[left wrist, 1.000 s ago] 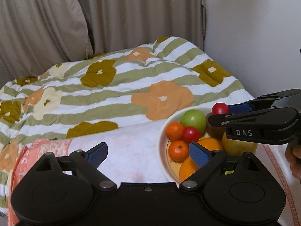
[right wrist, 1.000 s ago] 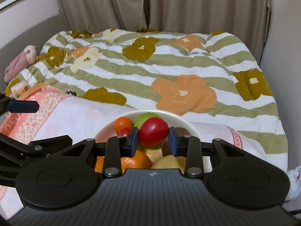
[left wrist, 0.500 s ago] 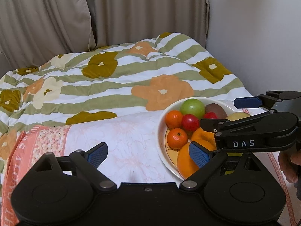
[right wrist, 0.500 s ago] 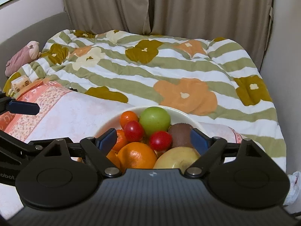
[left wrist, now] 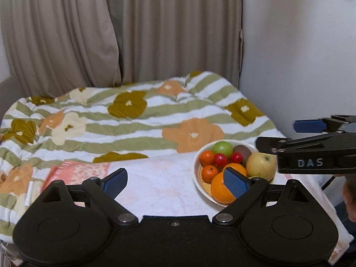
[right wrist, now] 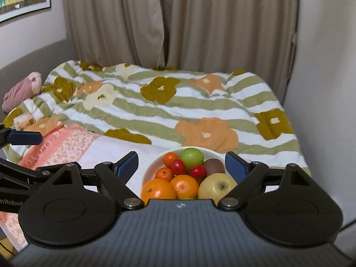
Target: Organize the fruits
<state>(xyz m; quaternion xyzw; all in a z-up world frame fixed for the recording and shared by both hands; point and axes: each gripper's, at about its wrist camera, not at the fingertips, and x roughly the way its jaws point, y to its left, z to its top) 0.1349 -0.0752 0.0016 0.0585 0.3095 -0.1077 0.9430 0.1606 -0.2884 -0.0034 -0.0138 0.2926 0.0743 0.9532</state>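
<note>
A white bowl sits on a pale cloth and holds several fruits: a green apple, a yellow apple, oranges, small tangerines, a brown kiwi and two small red fruits. My right gripper is open above and in front of the bowl, nothing between its blue pads. My left gripper is open too, left of the bowl, empty. The right gripper shows from the side in the left wrist view.
A quilt with green stripes and flowers covers the bed behind. Curtains hang at the back, a white wall on the right. A pink patterned cloth lies left. A pink soft toy rests at the far left.
The right gripper let go of a small red fruit, which now lies in the bowl, and its jaws opened wide. Both grippers pulled back and up from the bowl.
</note>
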